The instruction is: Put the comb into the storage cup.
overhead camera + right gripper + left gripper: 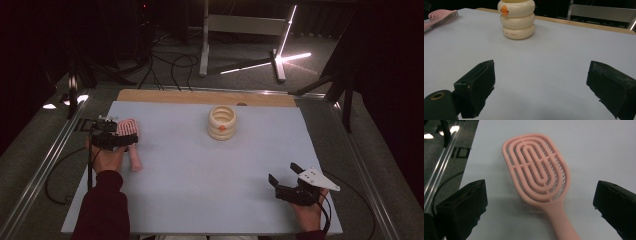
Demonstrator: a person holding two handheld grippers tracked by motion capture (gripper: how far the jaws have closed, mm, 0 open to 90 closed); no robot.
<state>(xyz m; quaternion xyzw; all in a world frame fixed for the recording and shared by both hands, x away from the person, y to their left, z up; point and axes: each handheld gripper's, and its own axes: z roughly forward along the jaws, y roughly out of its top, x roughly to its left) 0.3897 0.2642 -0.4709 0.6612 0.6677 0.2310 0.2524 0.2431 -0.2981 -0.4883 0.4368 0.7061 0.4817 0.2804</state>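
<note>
The pink hairbrush [537, 173] is seen lying flat on the bench [200, 170], directly ahead of and between the wide-spread jaws of the left hand-held gripper [116, 134], not yet grasped. The right hand-held gripper [285, 179] is likewise held wide, empty, with the cream ringed holder [517, 18] well ahead. Grasping and lifting appear left to do.

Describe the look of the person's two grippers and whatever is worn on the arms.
Both grippers are black, each with two blocky black fingers. The right gripper carries a pale grey three-cornered plate with small dark holes, and a thin black cable loops past the wrist. The left gripper trails a black cable too. A dark red sleeve covers the left forearm.
</note>
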